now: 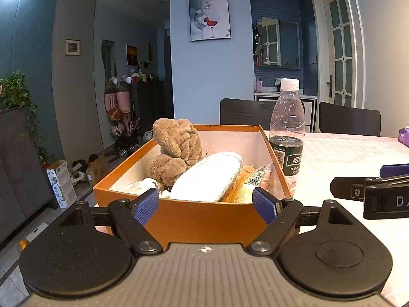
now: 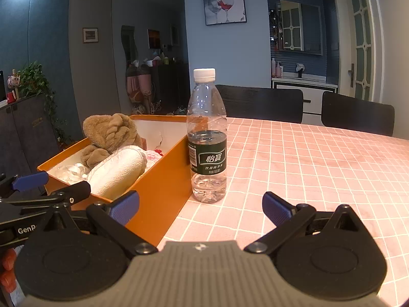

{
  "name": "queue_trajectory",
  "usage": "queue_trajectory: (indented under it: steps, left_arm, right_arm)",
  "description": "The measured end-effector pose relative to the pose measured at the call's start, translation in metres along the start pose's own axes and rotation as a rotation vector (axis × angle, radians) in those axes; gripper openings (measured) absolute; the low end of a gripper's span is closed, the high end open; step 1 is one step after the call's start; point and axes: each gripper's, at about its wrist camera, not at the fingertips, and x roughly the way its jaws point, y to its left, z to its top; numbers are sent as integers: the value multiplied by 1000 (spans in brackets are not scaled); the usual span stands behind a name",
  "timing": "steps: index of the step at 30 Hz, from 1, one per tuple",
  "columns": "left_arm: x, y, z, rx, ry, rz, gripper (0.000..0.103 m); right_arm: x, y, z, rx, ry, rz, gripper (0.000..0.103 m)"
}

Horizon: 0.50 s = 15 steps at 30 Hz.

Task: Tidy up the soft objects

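An orange box (image 1: pixel 194 220) (image 2: pixel 163 186) stands on the pink checked table. In it lie a brown plush toy (image 1: pixel 176 151) (image 2: pixel 110 133), a rolled white cloth (image 1: pixel 207 176) (image 2: pixel 117 168), a crinkly yellow packet (image 1: pixel 253 181) and something pink and knitted (image 2: pixel 154 154). My left gripper (image 1: pixel 205 204) is open and empty, just short of the box's near wall. My right gripper (image 2: pixel 200 209) is open and empty, in front of a water bottle (image 2: pixel 207 138) (image 1: pixel 287 133) that stands against the box's right side.
Two dark chairs (image 2: pixel 260 105) (image 2: pixel 358 115) stand at the table's far edge. A purple tissue pack (image 1: pixel 404 135) lies at the far right. The table (image 2: pixel 319 168) spreads to the right of the bottle. The box sits near the table's left edge.
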Motion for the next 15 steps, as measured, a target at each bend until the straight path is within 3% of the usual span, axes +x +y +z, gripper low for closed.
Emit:
queue_trajectory:
  steps: [15]
  left_arm:
    - [-1, -3, -1, 4, 5, -1, 97]
  right_arm:
    - [1, 0, -2, 2, 8, 4, 100]
